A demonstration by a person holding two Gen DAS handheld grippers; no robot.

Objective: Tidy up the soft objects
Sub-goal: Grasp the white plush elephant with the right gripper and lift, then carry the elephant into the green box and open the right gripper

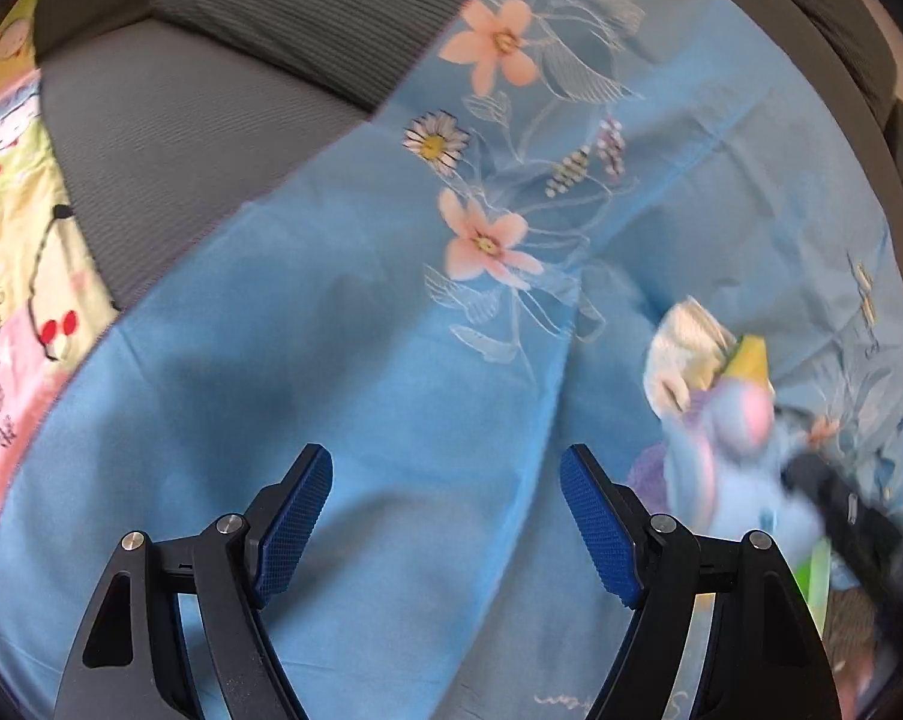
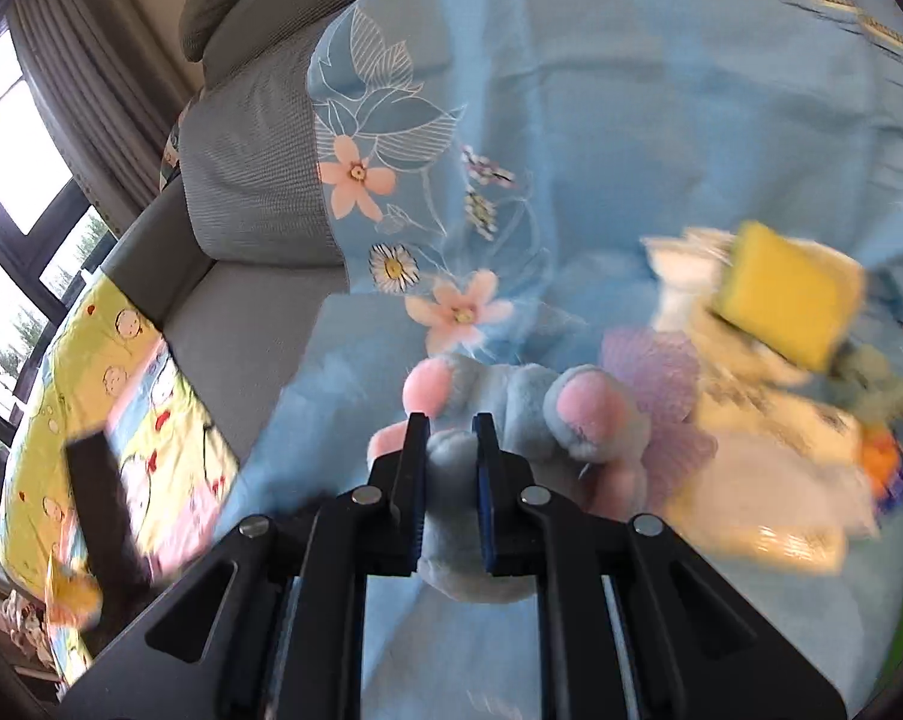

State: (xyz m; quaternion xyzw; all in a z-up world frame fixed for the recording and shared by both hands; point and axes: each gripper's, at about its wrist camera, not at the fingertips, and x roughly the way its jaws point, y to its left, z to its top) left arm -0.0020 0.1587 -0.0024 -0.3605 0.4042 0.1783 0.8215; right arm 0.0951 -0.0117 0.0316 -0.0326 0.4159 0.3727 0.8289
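Observation:
A light blue plush toy (image 2: 511,402) with pink paws is pinched between the pads of my right gripper (image 2: 450,429), which is shut on it above the blue floral sheet (image 2: 601,120). The left wrist view shows the same plush toy (image 1: 727,456) blurred at the right, with the dark right gripper (image 1: 835,498) on it. Beside it lie a yellow sponge (image 2: 787,294), a white cloth (image 2: 685,276) and a purple fuzzy cloth (image 2: 661,378). My left gripper (image 1: 445,474) hangs open over bare sheet, nothing between its fingers.
A grey sofa cushion (image 1: 211,108) lies beyond the sheet's left edge. A cartoon-print quilt (image 2: 133,408) covers the far left. White packets (image 2: 775,480) and a green item (image 1: 811,576) sit at the right. Curtains and a window (image 2: 25,180) stand behind.

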